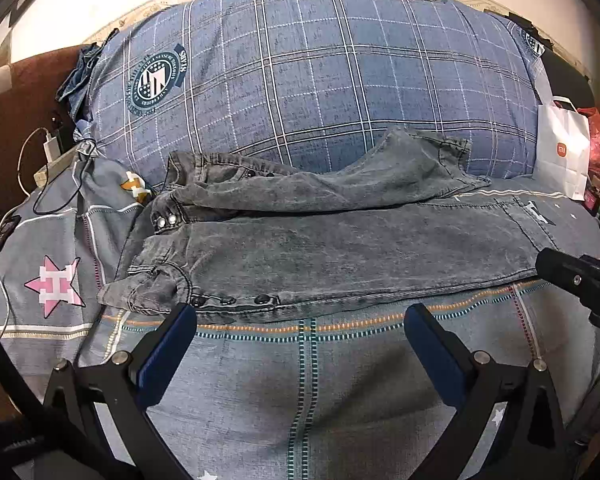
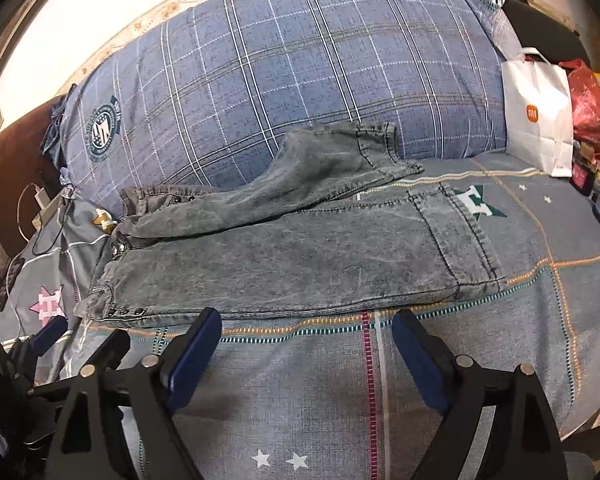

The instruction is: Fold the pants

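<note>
Grey washed denim pants (image 1: 320, 252) lie across the bed, waistband with snap buttons at the left, one leg flat in front, the other leg rumpled behind and riding up the pillow. They also show in the right wrist view (image 2: 300, 264). My left gripper (image 1: 300, 312) is open and empty, just short of the pants' near edge by the snaps. My right gripper (image 2: 306, 320) is open and empty, just short of the near edge at mid-leg. Its body shows at the right of the left wrist view (image 1: 580, 280).
A big blue plaid pillow (image 1: 320, 72) lies behind the pants. A white paper bag (image 2: 538, 116) and a red bag (image 2: 590, 108) stand at the right. Charger and cables (image 1: 48, 152) lie at the left on the grey patterned bedsheet (image 2: 340, 400).
</note>
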### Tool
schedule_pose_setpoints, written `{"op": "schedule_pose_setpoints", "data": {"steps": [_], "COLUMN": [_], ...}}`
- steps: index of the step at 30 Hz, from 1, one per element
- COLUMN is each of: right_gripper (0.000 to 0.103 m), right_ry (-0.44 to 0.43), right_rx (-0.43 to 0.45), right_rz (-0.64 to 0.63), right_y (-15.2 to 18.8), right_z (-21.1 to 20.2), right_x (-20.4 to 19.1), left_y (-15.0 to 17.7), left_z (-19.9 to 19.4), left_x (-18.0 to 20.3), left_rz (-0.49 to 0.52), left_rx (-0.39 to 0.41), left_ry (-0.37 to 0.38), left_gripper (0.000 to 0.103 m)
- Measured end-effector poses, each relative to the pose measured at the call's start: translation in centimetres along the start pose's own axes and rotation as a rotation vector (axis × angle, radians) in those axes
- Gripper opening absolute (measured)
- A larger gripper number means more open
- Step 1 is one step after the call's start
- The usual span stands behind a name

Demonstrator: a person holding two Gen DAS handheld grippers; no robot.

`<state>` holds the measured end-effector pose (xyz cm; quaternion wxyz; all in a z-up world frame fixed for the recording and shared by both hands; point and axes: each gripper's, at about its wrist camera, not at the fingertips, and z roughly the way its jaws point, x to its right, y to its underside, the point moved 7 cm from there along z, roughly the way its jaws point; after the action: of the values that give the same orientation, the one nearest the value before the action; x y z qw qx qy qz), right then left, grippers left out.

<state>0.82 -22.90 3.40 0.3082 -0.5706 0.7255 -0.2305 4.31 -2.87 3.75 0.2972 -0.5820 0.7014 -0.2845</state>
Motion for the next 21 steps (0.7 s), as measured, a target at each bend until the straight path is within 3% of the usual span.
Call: {"op": "schedule_pose_setpoints", "data": {"steps": [8, 21], "right_gripper": [0.089, 0.089], "right_ry": [0.026, -0.009], "right_rx": [0.027, 0.053], "right_rz": [-0.028, -0.015], "right_y": [-0.6, -1.5], "right_z": [-0.7, -1.5], "right_x": [-0.2, 0.0], "left_y": [-0.9, -3.5], "left_z": [0.1, -0.3], "left_x": [0.1, 1.5], "left_rz": [-0.009, 0.021], "left_rx": [-0.012, -0.015], "left_ry": [0.019, 0.039], "left_gripper": [0.103, 0.103]}}
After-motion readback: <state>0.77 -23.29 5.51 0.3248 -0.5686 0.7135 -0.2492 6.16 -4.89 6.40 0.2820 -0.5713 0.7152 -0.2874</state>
